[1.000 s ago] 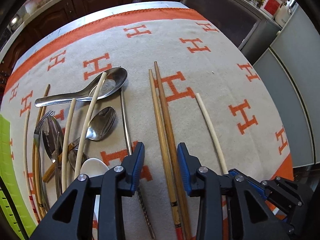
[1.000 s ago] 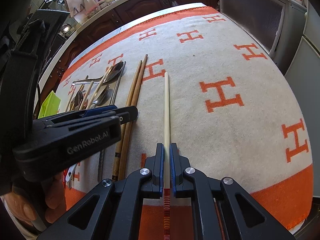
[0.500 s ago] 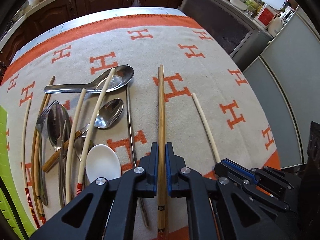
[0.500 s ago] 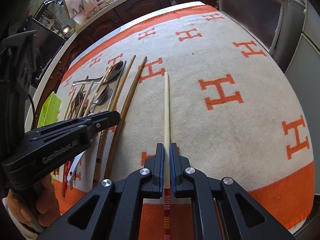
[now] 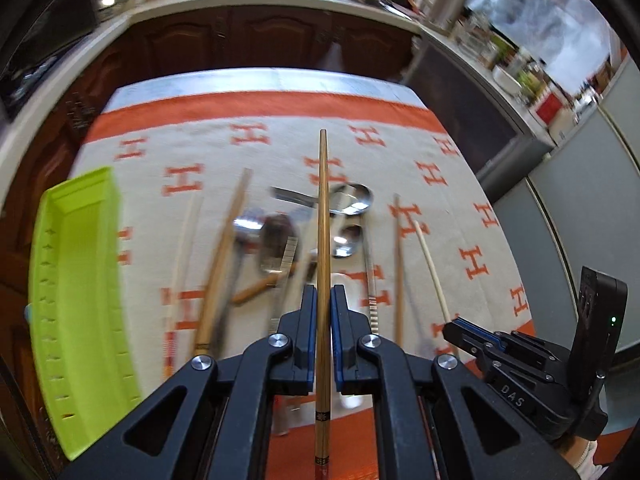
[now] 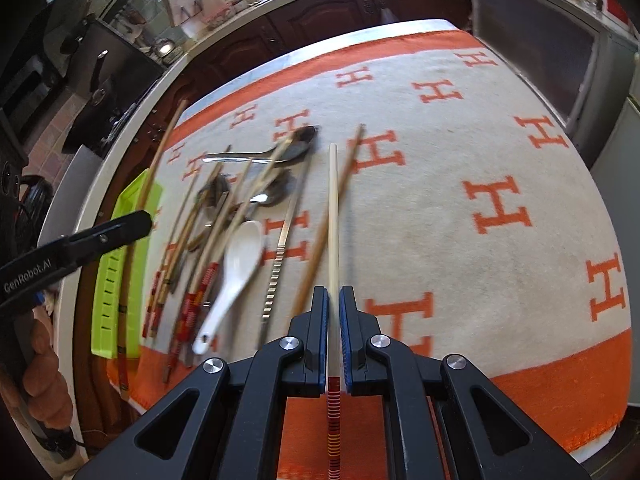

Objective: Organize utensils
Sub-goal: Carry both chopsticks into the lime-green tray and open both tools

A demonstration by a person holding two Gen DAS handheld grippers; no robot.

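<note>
Left hand-held gripper [image 5: 323,300] clamps one brown wooden chopstick [image 5: 323,216], lifted clear of the cloth-covered surface [image 6: 460,184]. Right hand-held gripper [image 6: 333,300] clamps one pale chopstick [image 6: 333,208] with a red-striped end, held above the cloth. Second brown chopstick [image 6: 320,240] lies just left of the pale one. Further left: metal chopstick [image 6: 286,232], white ceramic spoon [image 6: 236,264], and a blurred heap of metal spoons [image 5: 352,200] and chopsticks. Green tray [image 5: 76,300] sits at the surface's left edge.
</note>
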